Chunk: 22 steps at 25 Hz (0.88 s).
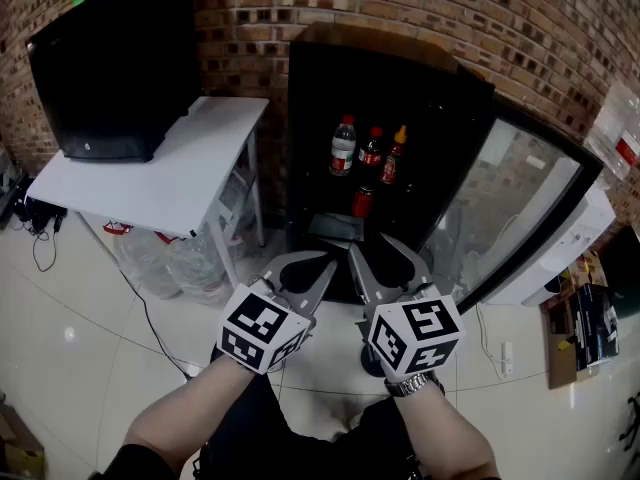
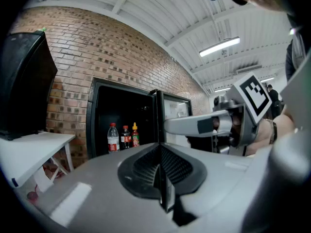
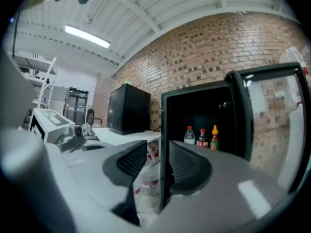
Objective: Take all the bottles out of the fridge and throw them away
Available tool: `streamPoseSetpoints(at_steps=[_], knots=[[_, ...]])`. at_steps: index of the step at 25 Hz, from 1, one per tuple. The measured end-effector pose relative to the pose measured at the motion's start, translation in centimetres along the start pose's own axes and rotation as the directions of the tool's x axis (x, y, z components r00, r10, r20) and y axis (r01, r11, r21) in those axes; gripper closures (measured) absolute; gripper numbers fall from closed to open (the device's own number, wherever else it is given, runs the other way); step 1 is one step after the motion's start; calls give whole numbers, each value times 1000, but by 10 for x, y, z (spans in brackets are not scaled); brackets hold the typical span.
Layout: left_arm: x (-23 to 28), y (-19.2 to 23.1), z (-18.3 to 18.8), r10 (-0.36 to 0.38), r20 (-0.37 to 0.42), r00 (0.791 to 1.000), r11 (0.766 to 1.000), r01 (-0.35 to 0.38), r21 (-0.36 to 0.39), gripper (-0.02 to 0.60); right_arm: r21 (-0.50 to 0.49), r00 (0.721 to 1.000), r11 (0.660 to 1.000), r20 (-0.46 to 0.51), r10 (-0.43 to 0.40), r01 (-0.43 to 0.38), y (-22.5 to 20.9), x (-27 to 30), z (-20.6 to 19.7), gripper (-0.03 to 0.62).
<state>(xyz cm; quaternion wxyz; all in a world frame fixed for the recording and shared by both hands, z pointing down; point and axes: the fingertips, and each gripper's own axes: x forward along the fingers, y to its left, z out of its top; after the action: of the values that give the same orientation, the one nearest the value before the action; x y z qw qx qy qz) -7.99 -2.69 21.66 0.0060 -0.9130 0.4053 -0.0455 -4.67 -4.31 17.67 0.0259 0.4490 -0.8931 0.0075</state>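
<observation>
A black fridge (image 1: 330,78) stands open ahead of me. On its shelf are a clear water bottle (image 1: 343,146) with a red label, a dark cola bottle (image 1: 371,148) and a yellow-capped sauce bottle (image 1: 392,156); a red container (image 1: 362,201) sits on the level below. The same three bottles show as the water bottle (image 2: 112,138), cola bottle (image 2: 125,137) and sauce bottle (image 2: 135,135), and again at the water bottle (image 3: 189,135). My left gripper (image 1: 308,271) (image 2: 160,164) is shut and empty. Beside it, my right gripper (image 1: 385,260) (image 3: 158,166) is open with nothing held. Both are short of the fridge.
The glass fridge door (image 1: 520,208) swings out to the right. At the left a white table (image 1: 170,168) carries a black box (image 1: 115,68), with large clear jugs (image 1: 175,258) under it. A white appliance (image 1: 575,243) stands behind the door. Cables lie on the tiled floor.
</observation>
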Motion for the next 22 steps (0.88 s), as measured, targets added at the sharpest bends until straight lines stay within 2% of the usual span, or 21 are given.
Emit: streamPoseSetpoints(at_steps=[11, 22], knots=[[37, 43, -21, 11, -35, 999, 1000, -11, 0, 578, -9, 999, 999, 17, -33, 33, -46, 85, 19, 413], [58, 85, -15, 1, -32, 999, 1000, -1, 9, 578, -26, 996, 996, -29, -89, 89, -74, 152, 15, 396]])
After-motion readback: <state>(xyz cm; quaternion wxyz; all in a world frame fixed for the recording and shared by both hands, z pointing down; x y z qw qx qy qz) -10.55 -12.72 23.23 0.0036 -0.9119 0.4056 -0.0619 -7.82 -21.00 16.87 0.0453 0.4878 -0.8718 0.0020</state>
